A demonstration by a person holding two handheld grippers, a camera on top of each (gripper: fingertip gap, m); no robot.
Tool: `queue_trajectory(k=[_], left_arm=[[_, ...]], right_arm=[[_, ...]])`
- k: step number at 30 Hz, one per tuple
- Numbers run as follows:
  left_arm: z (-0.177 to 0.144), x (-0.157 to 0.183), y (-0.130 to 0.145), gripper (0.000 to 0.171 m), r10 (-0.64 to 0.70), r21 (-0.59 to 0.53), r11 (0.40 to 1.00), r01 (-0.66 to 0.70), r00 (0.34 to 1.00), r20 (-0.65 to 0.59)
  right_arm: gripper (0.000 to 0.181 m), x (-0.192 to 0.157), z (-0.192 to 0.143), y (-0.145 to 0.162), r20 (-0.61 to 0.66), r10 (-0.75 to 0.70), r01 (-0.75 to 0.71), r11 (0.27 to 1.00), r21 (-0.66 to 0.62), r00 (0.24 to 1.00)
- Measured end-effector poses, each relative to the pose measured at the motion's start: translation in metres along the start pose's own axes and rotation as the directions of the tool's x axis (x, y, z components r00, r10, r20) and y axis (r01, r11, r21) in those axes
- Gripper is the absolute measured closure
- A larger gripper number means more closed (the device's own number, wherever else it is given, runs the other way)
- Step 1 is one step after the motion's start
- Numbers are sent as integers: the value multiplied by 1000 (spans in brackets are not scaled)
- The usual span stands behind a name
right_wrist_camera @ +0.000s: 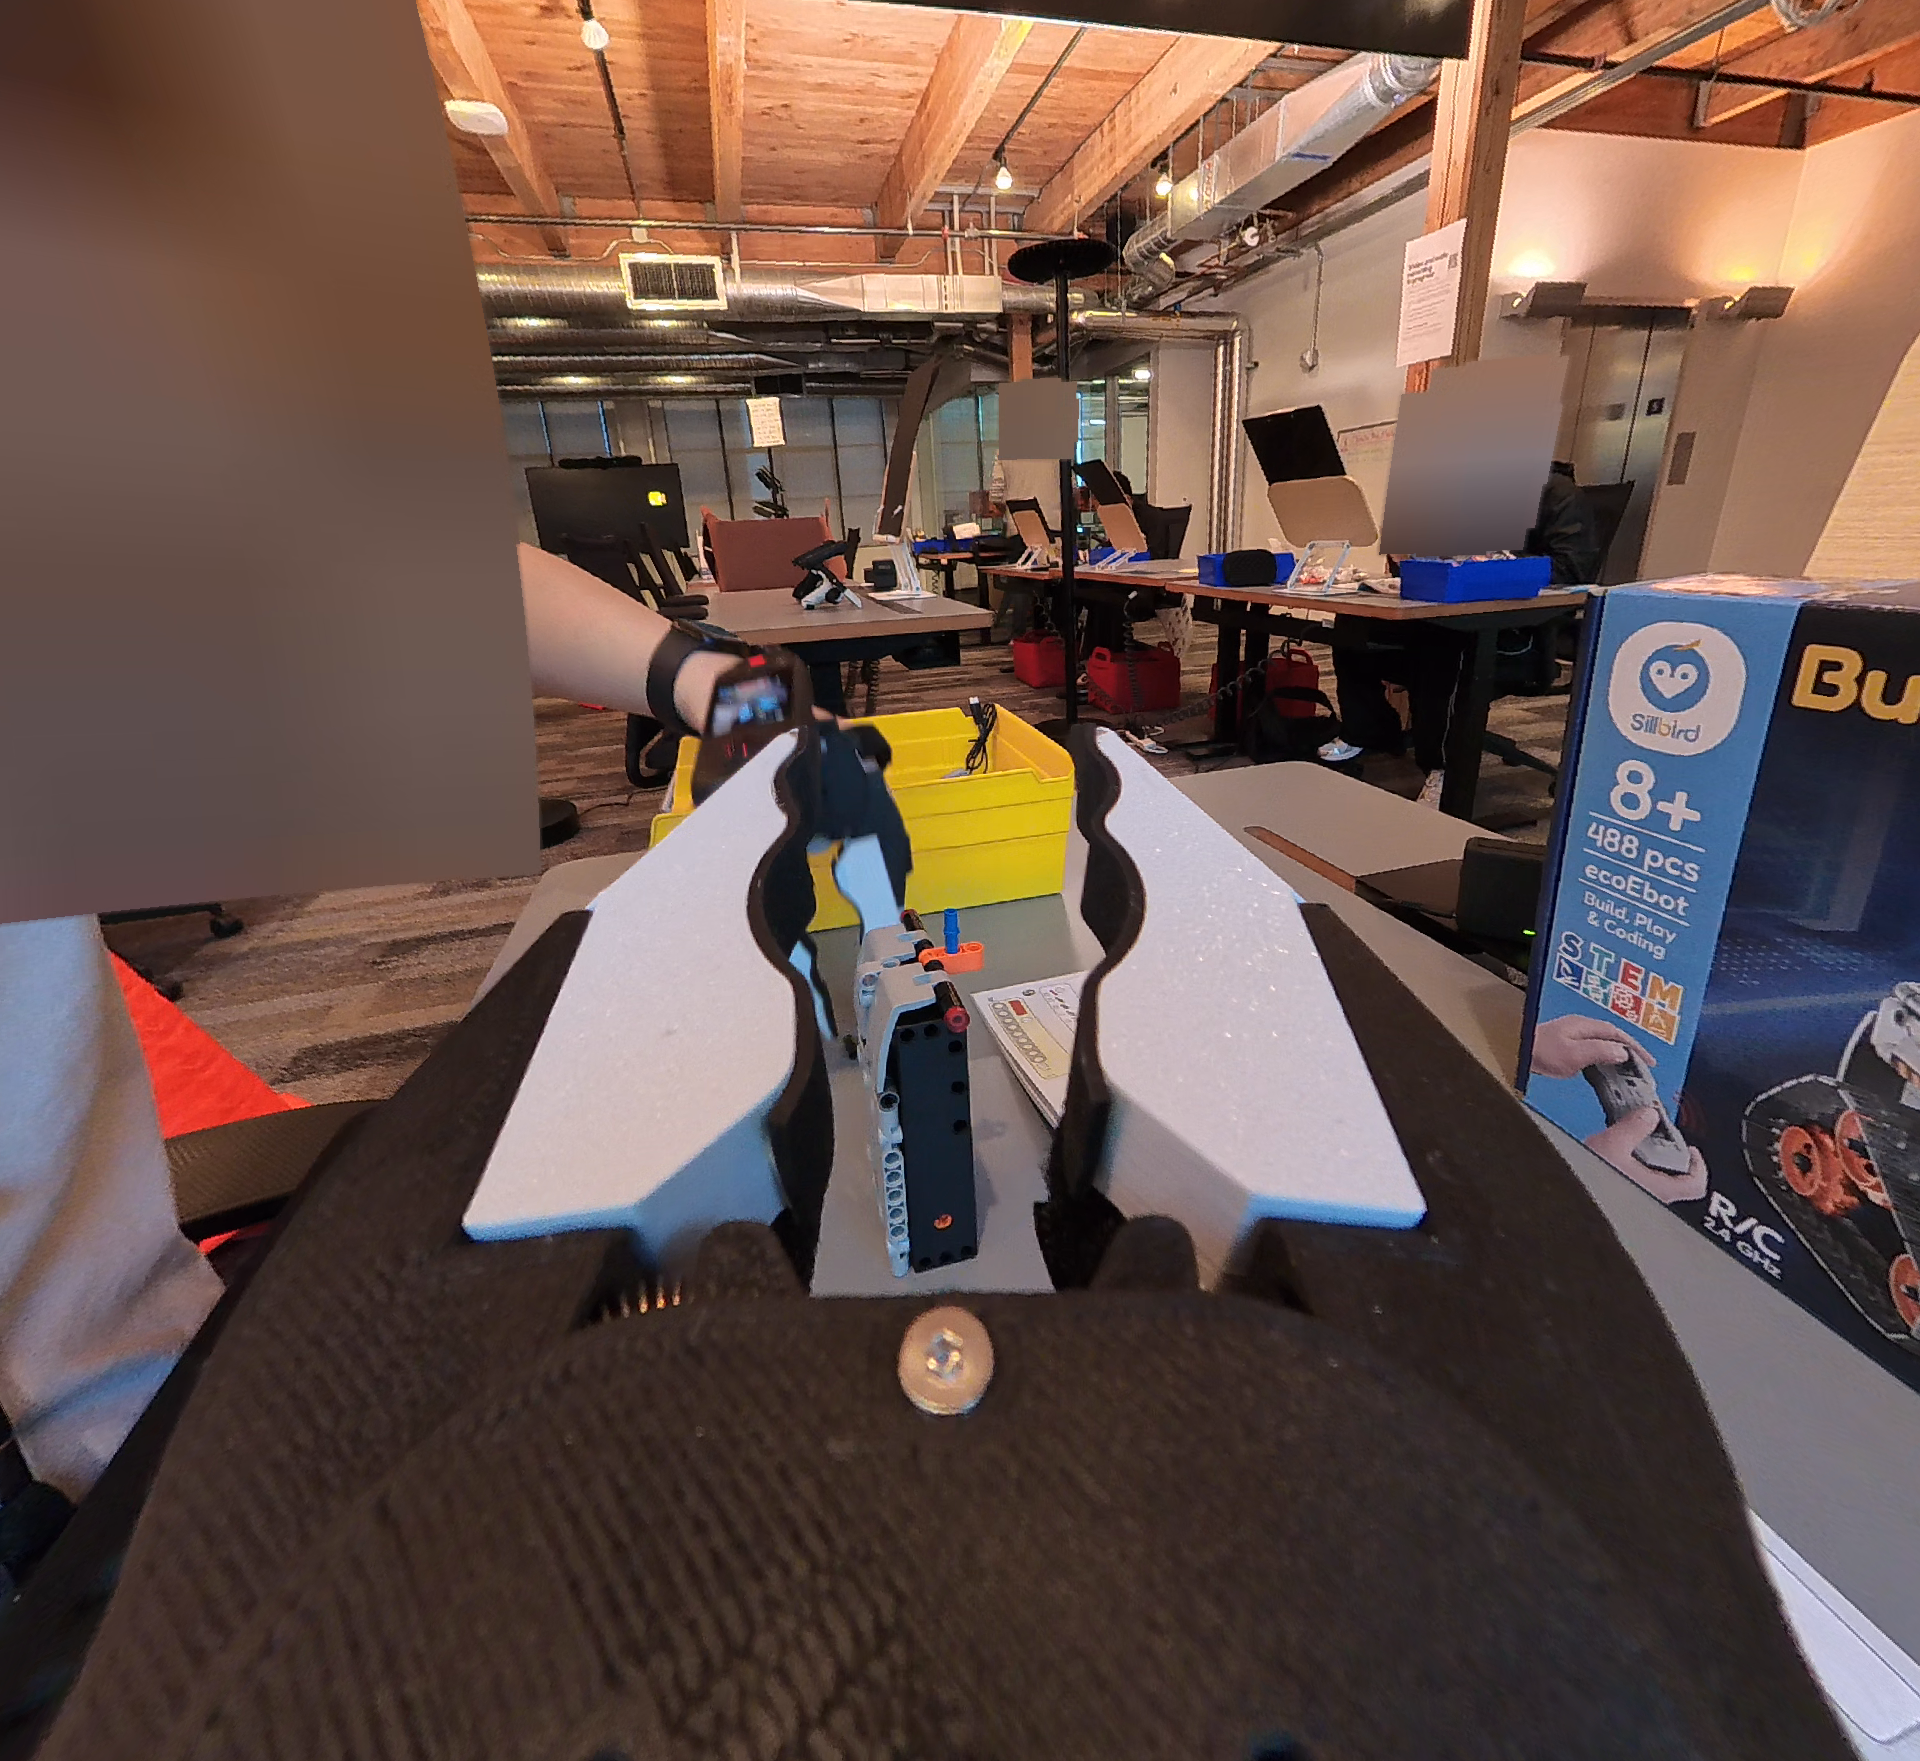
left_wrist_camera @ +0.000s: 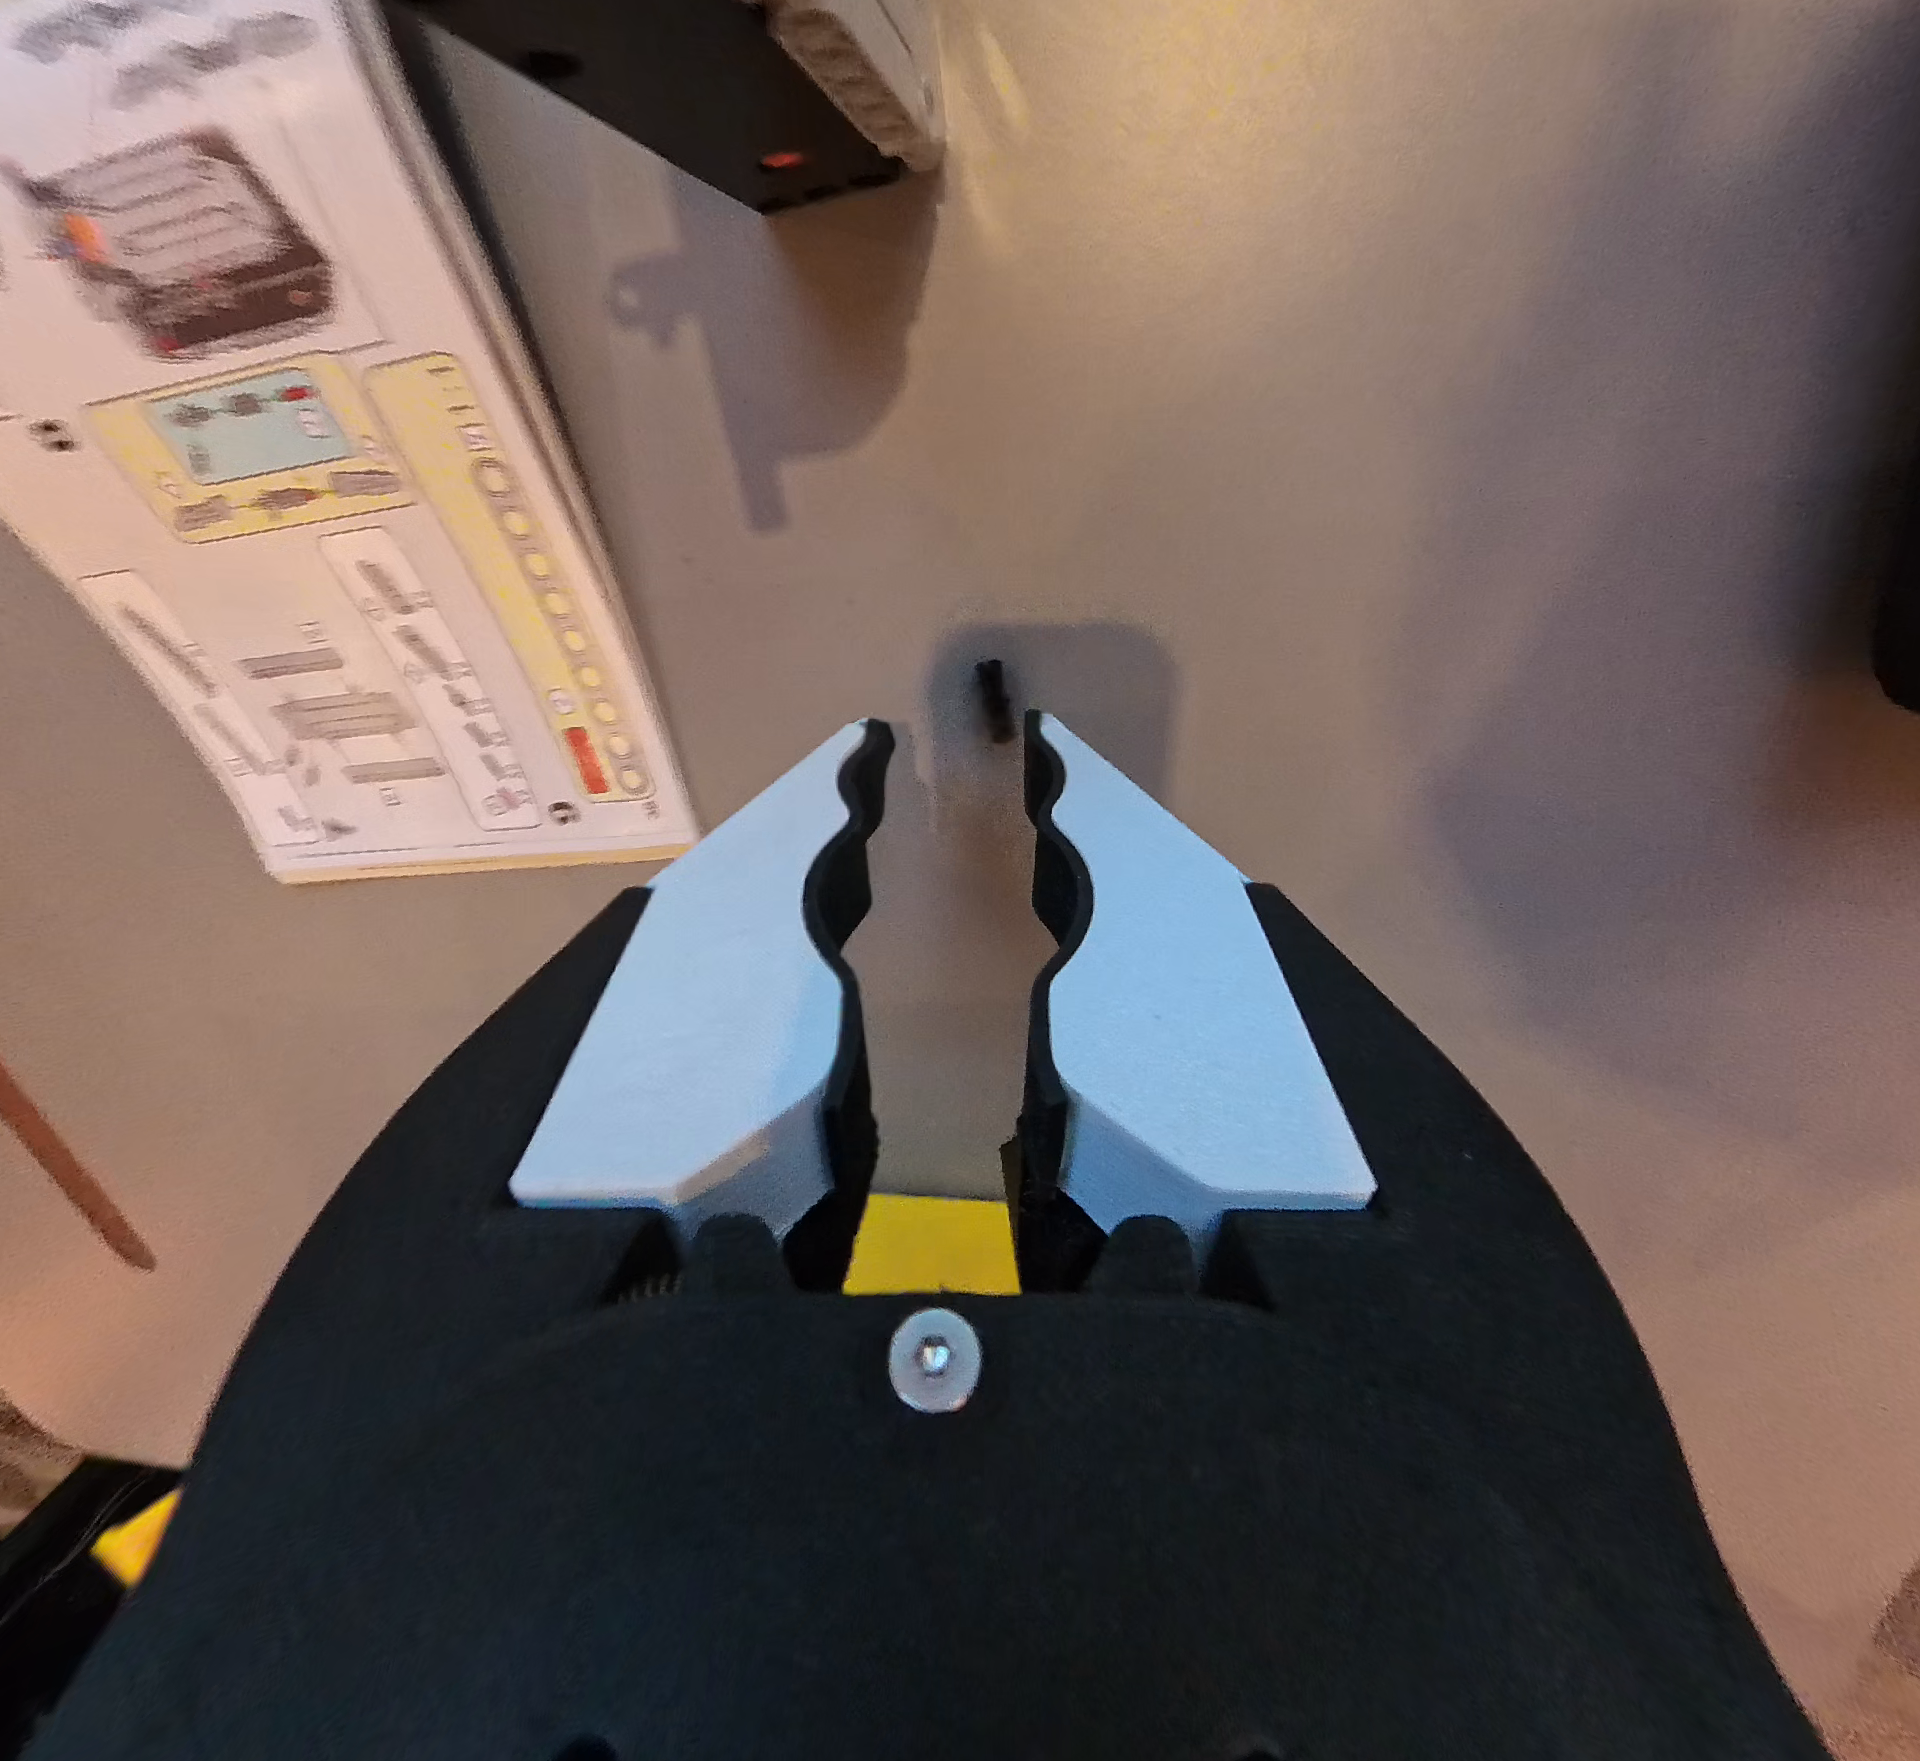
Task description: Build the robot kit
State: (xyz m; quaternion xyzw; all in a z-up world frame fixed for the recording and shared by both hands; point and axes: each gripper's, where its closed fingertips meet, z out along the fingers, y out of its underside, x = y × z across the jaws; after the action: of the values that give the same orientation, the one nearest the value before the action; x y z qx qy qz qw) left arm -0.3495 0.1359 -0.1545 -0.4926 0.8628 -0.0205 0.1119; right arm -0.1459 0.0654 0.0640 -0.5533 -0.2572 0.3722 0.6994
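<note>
In the left wrist view my left gripper (left_wrist_camera: 958, 729) is open and points down at the grey table, its tips just short of a small black pin (left_wrist_camera: 990, 699) that lies there. A black and grey brick assembly (left_wrist_camera: 727, 18) sits at the top of that view. In the right wrist view my right gripper (right_wrist_camera: 940, 750) is open and empty, held above the table. The same black and grey assembly (right_wrist_camera: 920, 1119) lies on the table between its fingers, farther off. The left gripper (right_wrist_camera: 852, 838) shows beyond it, held by a person's hand.
An open instruction booklet (left_wrist_camera: 312, 485) lies left of the left gripper and also shows in the right wrist view (right_wrist_camera: 1039, 1036). A blue product box (right_wrist_camera: 1756, 932) stands at the right. A yellow bin (right_wrist_camera: 966, 818) sits at the table's far end. An orange and blue part (right_wrist_camera: 956, 951) lies near it. Spacing between my two grippers at the tips: around 30 cm.
</note>
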Motion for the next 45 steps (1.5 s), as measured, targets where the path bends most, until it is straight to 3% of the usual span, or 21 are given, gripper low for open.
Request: queue_trajectory(k=[3,6,10,12,16,19,22,24,28,40,45], left_arm=[[-37,-18,-7,147,-55,99,994,46,994,93],[-105,-43,-2,149,-182,254,959,126,959,215],[-185,-71,66,152,-373,330,908,256,854,363],[-198,-68,112,153,-405,283,907,312,831,381],[-180,-56,198,149,-352,63,930,362,829,435],[-148,-39,225,148,-322,-59,929,366,875,361],[-126,-27,256,148,-177,-291,918,269,935,307],[-110,-17,265,149,-142,-362,905,221,963,231],[-87,-13,274,151,-149,-388,901,193,979,141],[-56,-5,288,161,-412,-278,868,412,909,64],[-51,-6,293,163,-383,-341,858,385,921,75]], right_arm=[[133,1,-2,-3,-4,-3,3,1000,9,1000],[132,2,-5,-6,-5,4,-4,1000,26,1000],[132,2,-8,-13,-3,14,-14,998,60,1000],[133,3,-9,-16,-3,20,-19,997,72,1000],[133,8,-12,-15,-23,16,-14,997,70,1000],[133,12,-12,-12,-39,20,-18,998,64,999],[133,15,-12,-9,-46,26,-23,998,55,999],[133,16,-12,-7,-48,26,-24,998,49,999],[133,16,-12,-6,-46,28,-26,999,44,999],[133,13,-12,-7,-35,23,-22,999,42,999],[133,10,-10,-5,-25,21,-20,999,32,999]])
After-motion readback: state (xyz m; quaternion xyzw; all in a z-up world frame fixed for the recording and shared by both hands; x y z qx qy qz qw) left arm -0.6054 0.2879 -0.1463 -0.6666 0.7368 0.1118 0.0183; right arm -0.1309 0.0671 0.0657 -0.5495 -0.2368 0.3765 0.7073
